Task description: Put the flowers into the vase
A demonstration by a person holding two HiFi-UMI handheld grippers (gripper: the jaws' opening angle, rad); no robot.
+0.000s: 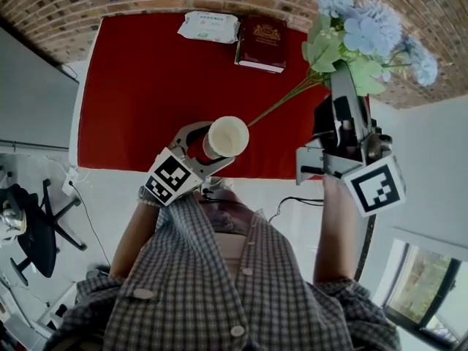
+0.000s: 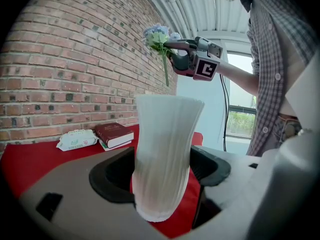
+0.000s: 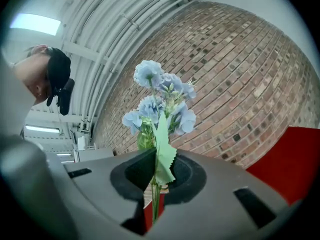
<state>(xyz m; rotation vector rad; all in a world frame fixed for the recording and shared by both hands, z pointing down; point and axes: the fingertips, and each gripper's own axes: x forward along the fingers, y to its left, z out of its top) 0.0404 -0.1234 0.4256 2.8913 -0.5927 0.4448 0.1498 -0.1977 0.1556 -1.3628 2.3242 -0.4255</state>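
- White vase (image 1: 228, 136): left gripper (image 1: 210, 145) clamping it by the table's (image 1: 139, 93) front edge.
- Flowers (image 1: 365, 28): right gripper (image 1: 335, 75) pinching the stems, holding them high over the right edge.
- Insertion pending, likely needing stem tips steering down into the vase mouth.

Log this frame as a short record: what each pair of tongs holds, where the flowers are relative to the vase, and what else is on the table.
left tongs: shut on the vase, upright on the red table
right tongs: shut on the stems of the flowers
flowers: held in the air, not yet in the vase
background: book and wipes pack at the table's far edge
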